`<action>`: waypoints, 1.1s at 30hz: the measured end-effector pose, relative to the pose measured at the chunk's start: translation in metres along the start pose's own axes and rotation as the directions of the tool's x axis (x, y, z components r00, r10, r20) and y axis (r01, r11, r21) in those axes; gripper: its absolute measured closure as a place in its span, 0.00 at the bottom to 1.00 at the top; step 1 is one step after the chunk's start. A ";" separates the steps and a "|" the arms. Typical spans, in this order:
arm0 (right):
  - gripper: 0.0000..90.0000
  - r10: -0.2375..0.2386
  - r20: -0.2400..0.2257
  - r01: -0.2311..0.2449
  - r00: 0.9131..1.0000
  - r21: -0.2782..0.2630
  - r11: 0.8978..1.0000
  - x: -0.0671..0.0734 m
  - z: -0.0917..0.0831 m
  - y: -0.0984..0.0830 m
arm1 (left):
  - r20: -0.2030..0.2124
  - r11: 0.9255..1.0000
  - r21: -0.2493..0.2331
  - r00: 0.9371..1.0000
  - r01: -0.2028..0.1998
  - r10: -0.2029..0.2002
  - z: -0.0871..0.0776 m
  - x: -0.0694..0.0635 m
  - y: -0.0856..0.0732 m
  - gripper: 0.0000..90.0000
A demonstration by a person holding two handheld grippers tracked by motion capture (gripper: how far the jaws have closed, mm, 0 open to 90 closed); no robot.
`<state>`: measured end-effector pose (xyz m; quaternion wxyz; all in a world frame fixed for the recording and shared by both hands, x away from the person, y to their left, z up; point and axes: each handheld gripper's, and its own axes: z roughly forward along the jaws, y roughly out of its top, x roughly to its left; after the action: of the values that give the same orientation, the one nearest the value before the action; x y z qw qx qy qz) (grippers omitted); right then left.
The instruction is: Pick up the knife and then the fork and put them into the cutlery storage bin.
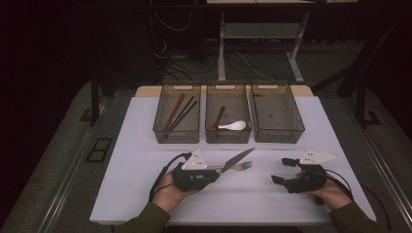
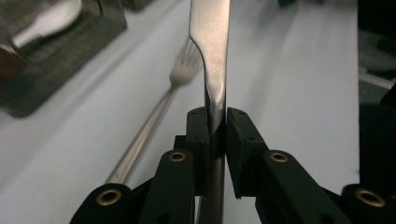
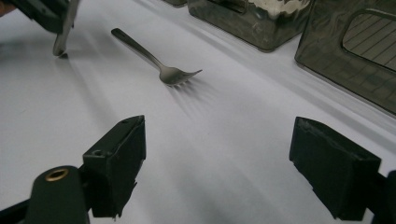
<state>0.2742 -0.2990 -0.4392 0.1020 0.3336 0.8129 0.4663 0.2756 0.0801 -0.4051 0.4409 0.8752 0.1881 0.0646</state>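
My left gripper (image 1: pixel 216 174) (image 2: pixel 217 123) is shut on the handle of a steel table knife (image 1: pixel 238 159) (image 2: pixel 210 46), whose blade points up and away to the right, lifted off the table. A steel fork (image 1: pixel 241 166) (image 2: pixel 182 70) (image 3: pixel 163 65) lies flat on the white table just beyond the knife. At the right, my right gripper (image 1: pixel 283 170) (image 3: pixel 217 154) hovers low over the table with its jaws wide open and nothing between them. In the right gripper view the knife's handle end (image 3: pixel 63 32) hangs from the left gripper (image 3: pixel 42 11) at the top left.
Three dark mesh bins stand in a row at the back. The left bin (image 1: pixel 160 127) holds chopsticks (image 1: pixel 177 114). A white spoon (image 1: pixel 233 126) and a brown one lie in the middle bin (image 1: pixel 228 137). Nothing lies in the right bin (image 1: pixel 296 127). The table's front edge (image 1: pixel 233 224) is near my wrists.
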 end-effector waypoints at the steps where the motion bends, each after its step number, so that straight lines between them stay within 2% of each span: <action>1: 0.21 -0.002 0.001 0.002 1.000 -0.001 1.000 0.000 0.000 0.000 | -0.001 1.000 -0.014 1.000 0.004 -0.004 -0.002 0.001 0.002 0.88; 5: 0.20 0.000 0.001 0.000 1.000 -0.001 1.000 0.001 0.000 0.003 | 0.000 0.998 -0.062 1.000 0.011 -0.011 -0.005 0.002 0.009 0.88; 10: 0.18 0.026 0.023 -0.026 0.999 -0.004 1.000 -0.001 0.000 0.013 | -0.028 0.997 -0.071 1.000 0.013 -0.015 -0.001 0.005 0.015 0.88; 13: 0.17 0.041 0.016 -0.041 0.999 -0.018 0.999 -0.002 0.001 0.023 | -0.050 0.997 -0.069 0.998 0.024 -0.028 0.002 0.006 0.018 0.88; 17: 0.16 0.047 -0.011 -0.047 0.999 -0.007 0.999 0.001 0.007 0.035 | -0.086 0.996 -0.074 0.995 0.047 -0.053 0.008 0.010 0.021 0.88; 20: 0.22 0.066 -0.021 -0.066 0.998 -0.006 0.998 0.005 0.012 0.046 | -0.112 0.994 -0.086 0.991 0.069 -0.078 0.013 0.013 0.025 0.88; 23: 0.32 0.077 -0.030 -0.077 0.997 -0.027 0.997 0.008 0.017 0.058 | -0.128 0.991 -0.100 0.987 0.083 -0.095 0.019 0.014 0.030 0.88; 26: 0.39 0.102 -0.042 -0.105 0.994 -0.059 0.993 0.008 0.023 0.071 | -0.138 0.990 -0.111 0.985 0.088 -0.103 0.025 0.015 0.036 0.88; 28: 0.46 0.102 -0.073 -0.107 0.992 -0.071 0.992 0.008 0.028 0.080 | -0.143 0.989 -0.118 0.984 0.086 -0.103 0.030 0.014 0.040 0.88; 33: 0.51 0.090 -0.095 -0.100 0.991 -0.102 0.990 0.013 0.039 0.099 | -0.167 0.987 -0.136 0.980 0.088 -0.110 0.039 0.016 0.046 0.88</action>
<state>0.3271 -0.2305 -0.3770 0.0606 0.3449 0.7737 0.5280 0.3134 0.0321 -0.3931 0.4808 0.8257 0.2646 0.1304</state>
